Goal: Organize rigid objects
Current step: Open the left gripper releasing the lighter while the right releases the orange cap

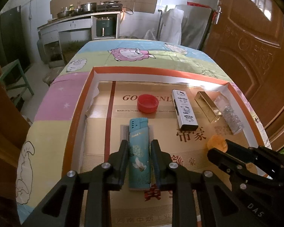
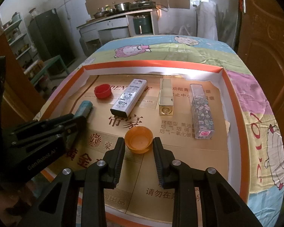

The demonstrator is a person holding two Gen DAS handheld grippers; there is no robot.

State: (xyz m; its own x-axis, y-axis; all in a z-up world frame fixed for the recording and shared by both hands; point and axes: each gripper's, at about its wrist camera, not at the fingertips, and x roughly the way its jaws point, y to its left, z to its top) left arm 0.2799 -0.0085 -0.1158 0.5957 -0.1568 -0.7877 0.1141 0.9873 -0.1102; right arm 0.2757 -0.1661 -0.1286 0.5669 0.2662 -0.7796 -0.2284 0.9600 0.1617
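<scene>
Left claw (image 1: 138, 145) straddles the teal printed plastic lighter (image 1: 138, 155) on the orange-rimmed cardboard tray (image 1: 79, 102), released (visible gap); right claw (image 2: 138, 143) clenches the orange plastic cap (image 2: 138, 139). Lift straight up.

Table (image 2: 179, 53) under pastel cartoon-sheep cloth (image 1: 53, 102). Directly on cloth: shallow orange-rimmed cardboard tray (image 2: 151, 64), white inner walls, floor lined with flattened printed carton. Tray fills most of tabletop; cloth shows bare beyond far rim and along both sides.
</scene>
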